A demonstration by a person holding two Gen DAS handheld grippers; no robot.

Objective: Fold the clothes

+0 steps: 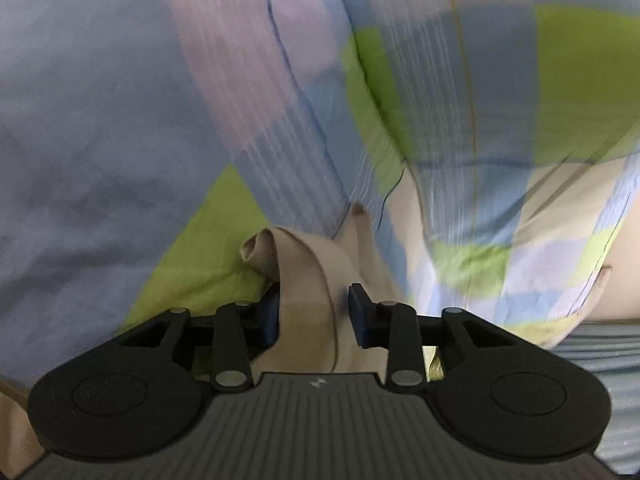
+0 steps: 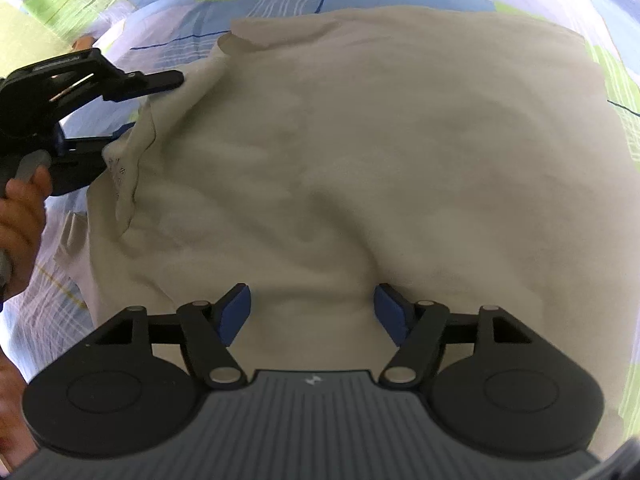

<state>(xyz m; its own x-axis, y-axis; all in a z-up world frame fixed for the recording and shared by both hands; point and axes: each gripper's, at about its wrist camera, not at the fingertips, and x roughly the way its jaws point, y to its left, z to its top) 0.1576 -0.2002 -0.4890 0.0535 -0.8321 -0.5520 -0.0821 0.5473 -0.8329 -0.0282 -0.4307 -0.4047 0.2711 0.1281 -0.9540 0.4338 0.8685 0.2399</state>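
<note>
A beige garment (image 2: 360, 160) lies spread and wrinkled on a checked bed sheet (image 2: 260, 0). My right gripper (image 2: 314, 314) points down over its near part, open, with a low ridge of cloth between the blue pads (image 2: 236, 312) and no pad pressing on it. At the garment's left edge my left gripper (image 2: 146, 110) is shut on a lifted fold. In the left wrist view that fold of the beige garment (image 1: 304, 280) fills the gap in my left gripper (image 1: 314, 312), and its curled edge stands up just beyond the pads.
The blue, green and lilac checked sheet (image 1: 480, 120) covers the whole surface around the garment, with rumpled folds rising ahead of the left gripper. A person's hand (image 2: 20, 208) holds the left gripper's handle at the left edge of the right wrist view.
</note>
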